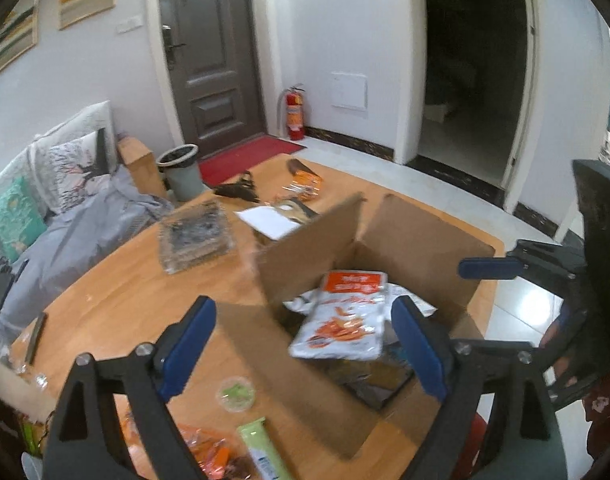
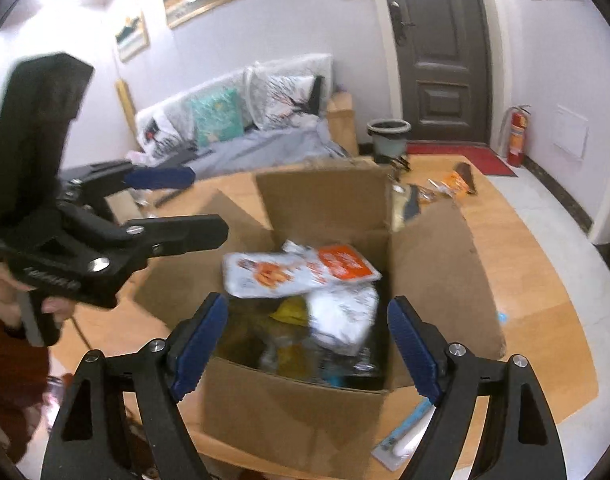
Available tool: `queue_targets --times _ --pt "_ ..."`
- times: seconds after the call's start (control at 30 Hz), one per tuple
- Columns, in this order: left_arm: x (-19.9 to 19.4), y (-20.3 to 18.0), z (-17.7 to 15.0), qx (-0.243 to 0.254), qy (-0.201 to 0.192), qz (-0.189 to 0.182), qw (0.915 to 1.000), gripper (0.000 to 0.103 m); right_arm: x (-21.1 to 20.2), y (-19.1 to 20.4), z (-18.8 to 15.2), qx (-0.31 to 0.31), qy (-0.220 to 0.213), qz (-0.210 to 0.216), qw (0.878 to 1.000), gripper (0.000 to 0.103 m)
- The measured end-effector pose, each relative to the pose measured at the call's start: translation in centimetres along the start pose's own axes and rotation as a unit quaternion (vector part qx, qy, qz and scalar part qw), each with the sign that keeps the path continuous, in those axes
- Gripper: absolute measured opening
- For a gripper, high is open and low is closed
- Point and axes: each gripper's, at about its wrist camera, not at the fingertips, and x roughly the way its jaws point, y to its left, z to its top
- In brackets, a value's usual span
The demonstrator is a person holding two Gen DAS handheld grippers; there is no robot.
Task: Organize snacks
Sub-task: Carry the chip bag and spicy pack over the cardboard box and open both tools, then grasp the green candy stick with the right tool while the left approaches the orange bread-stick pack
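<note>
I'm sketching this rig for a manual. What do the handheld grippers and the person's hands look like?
Both the left gripper and right gripper have black angular frames with silver screws and ribbed blue fingertips. The left has raised lettering, unreadable, and a pistol-style handle. The bare hand holding it wears a dark red sleeve.

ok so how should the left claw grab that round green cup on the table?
Take the green cup from above, fingers across its rim: it sits upright on the table beside the box, with open room on its left.
</note>
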Motion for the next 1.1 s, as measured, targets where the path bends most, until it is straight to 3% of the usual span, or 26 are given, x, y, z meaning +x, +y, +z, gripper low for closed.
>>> queue_targets --times 0.1,0.2,0.33,0.57,0.7,0.83,0.9,0.97,1.1 --pt "-2.3 2.1 -0.9 -0.025 -0.017 0.038 0.9988 0.099 -0.8 2.0 0.6 -0.017 -0.013 0.015 1.0 0.08" --pt "-4.4 4.5 -2.6 -0.052 -0.026 0.063 0.9963 0.099 -1.4 5.1 1.0 -0.055 -0.033 0.026 0.998 0.08" --pt "-6.6 7.8 -5.8 -0.078 -0.021 0.123 0.9891 0.099 -1.3 9.5 1.1 -0.094 -0.039 0.069 0.992 0.08" --pt "-7.0 12.3 -13.1 -0.136 0.01 0.167 0.9765 0.099 1.1 18.2 -1.6 -0.154 -0.025 0.12 0.98 0.08" --pt "-5.5 13.7 -17.5 -0.177 0.035 0.157 0.971 0.099 3.7 21.3 -4.3 -0.165 0.001 0.13 0.978 0.079" --pt "-3.6 14.2 -20.5 -0.204 0.059 0.147 0.966 0.099 7.7 21.4 -6.8 -0.119 0.045 0.12 0.985 0.079" --pt "-2.6 14.4 -21.5 -0.214 0.07 0.139 0.9645 0.099 10.2 20.4 -8.0 -0.092 0.068 0.098 0.989 0.078" --pt "-1.7 14.1 -22.0 -0.217 0.077 0.134 0.9639 0.099 12.5 19.8 -9.0 -0.08 0.09 0.07 0.99 0.07" --pt "0.0 13.8 -22.3 -0.222 0.089 0.123 0.9632 0.099 15.6 19.2 -10.4 -0.099 0.108 0.026 0.989 0.06"
